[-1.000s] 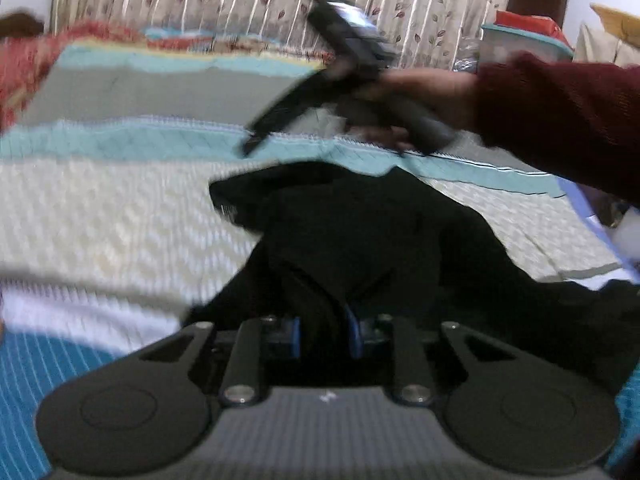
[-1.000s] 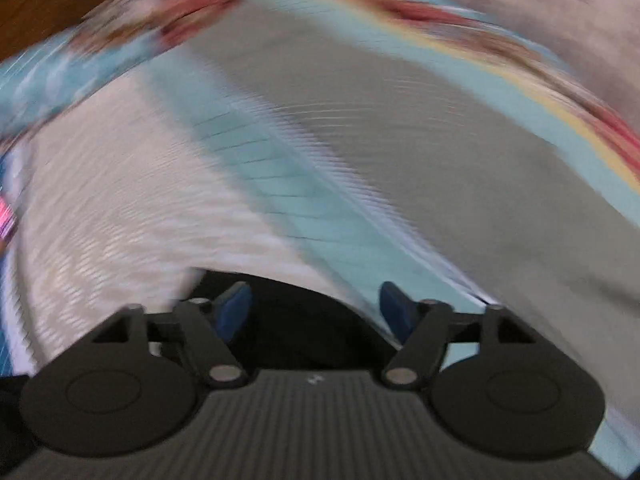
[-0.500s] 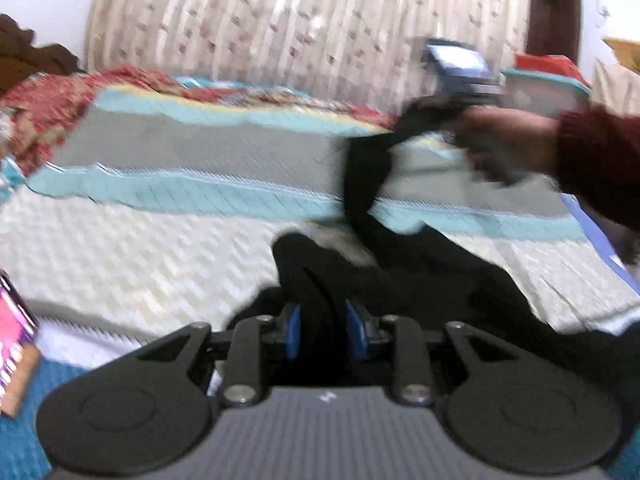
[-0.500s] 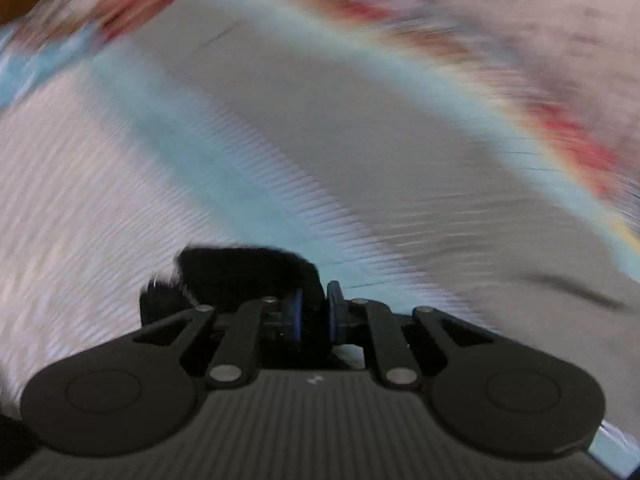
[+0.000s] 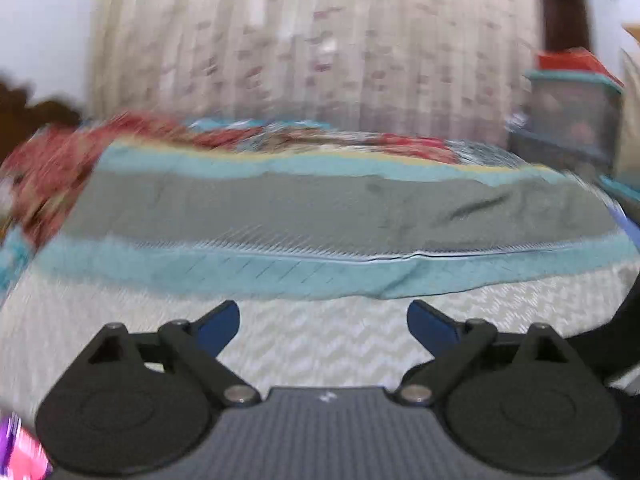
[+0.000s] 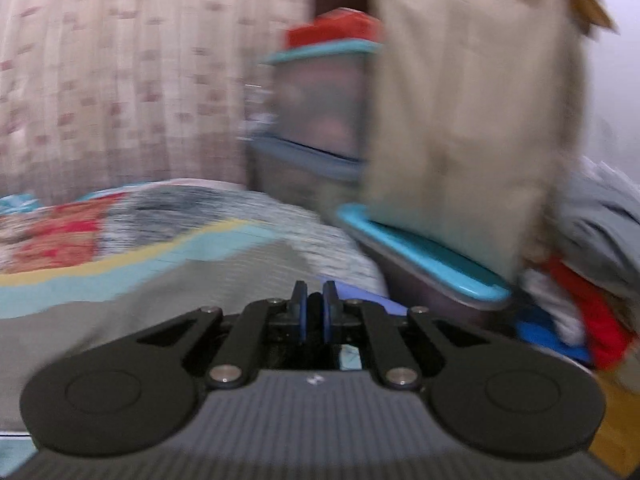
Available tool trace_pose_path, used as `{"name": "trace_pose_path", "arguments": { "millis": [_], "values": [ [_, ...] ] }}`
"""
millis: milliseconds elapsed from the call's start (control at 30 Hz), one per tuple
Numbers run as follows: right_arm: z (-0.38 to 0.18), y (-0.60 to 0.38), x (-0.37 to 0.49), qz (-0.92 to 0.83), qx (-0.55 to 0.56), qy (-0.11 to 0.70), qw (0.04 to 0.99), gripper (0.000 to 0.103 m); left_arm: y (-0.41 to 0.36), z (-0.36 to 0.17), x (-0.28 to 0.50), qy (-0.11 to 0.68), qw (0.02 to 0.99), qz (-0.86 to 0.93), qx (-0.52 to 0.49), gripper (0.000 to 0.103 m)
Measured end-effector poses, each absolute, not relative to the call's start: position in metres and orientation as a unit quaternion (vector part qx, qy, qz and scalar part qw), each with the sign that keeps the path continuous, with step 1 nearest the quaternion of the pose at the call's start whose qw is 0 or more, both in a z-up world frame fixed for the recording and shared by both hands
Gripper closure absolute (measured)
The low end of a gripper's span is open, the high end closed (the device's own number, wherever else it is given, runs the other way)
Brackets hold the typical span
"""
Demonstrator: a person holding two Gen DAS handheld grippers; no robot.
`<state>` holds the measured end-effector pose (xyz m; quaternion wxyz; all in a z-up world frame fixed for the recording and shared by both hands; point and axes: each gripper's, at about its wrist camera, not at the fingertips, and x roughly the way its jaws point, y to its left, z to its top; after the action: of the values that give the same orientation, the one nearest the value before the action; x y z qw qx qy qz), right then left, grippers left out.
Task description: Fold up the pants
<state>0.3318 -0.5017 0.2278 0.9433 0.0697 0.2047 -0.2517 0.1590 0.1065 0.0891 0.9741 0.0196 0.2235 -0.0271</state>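
My left gripper (image 5: pixel 323 318) is open and empty above the cream zigzag part of the bedspread (image 5: pixel 320 344). A dark piece of the black pants (image 5: pixel 612 340) shows at the right edge of the left wrist view. My right gripper (image 6: pixel 314 312) is shut, with a thin strip of black pants cloth (image 6: pixel 315 322) pinched between its blue pads. It is raised and points at the far right side of the bed. Most of the pants are out of view.
The bedspread has teal (image 5: pixel 280 272), grey (image 5: pixel 320 204) and red patterned (image 5: pixel 240 136) bands. A patterned curtain (image 5: pixel 312 40) hangs behind the bed. Stacked teal-lidded storage bins (image 6: pixel 320 120), a beige cloth (image 6: pixel 468 120) and piled clothes (image 6: pixel 580 300) stand at the bed's right side.
My left gripper has opened and let go of the pants, which have left its view. My right gripper stays shut on the black cloth and has swung up and to the right.
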Motion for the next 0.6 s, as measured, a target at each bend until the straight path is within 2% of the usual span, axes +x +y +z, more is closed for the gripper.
{"name": "trace_pose_path", "arguments": {
  "millis": [200,300,367,400,433,500,600],
  "values": [
    [0.191,-0.530,0.300,-0.281,0.113,0.244,0.921,0.093,0.023,0.066,0.215,0.251,0.939,-0.188,0.141,0.000],
    [0.188,-0.540,0.291,-0.287,0.121,0.248,0.917,0.093,-0.013,0.039,0.236,0.278,0.909,-0.234,0.203,0.000],
    [0.187,-0.550,0.285,-0.288,0.139,0.247,0.915,0.093,-0.029,0.018,0.250,0.319,0.885,-0.262,0.214,0.006],
    [0.188,-0.552,0.285,-0.287,0.145,0.246,0.914,0.093,-0.036,0.007,0.254,0.338,0.874,-0.272,0.220,0.028],
    [0.189,-0.552,0.285,-0.285,0.147,0.247,0.914,0.093,-0.041,-0.001,0.256,0.353,0.864,-0.277,0.229,0.062],
    [0.191,-0.550,0.280,-0.283,0.140,0.247,0.916,0.093,-0.044,-0.013,0.256,0.372,0.854,-0.275,0.238,0.096],
    [0.190,-0.546,0.274,-0.280,0.139,0.243,0.918,0.093,-0.037,-0.003,0.241,0.339,0.876,-0.247,0.239,0.098]
  ]
}}
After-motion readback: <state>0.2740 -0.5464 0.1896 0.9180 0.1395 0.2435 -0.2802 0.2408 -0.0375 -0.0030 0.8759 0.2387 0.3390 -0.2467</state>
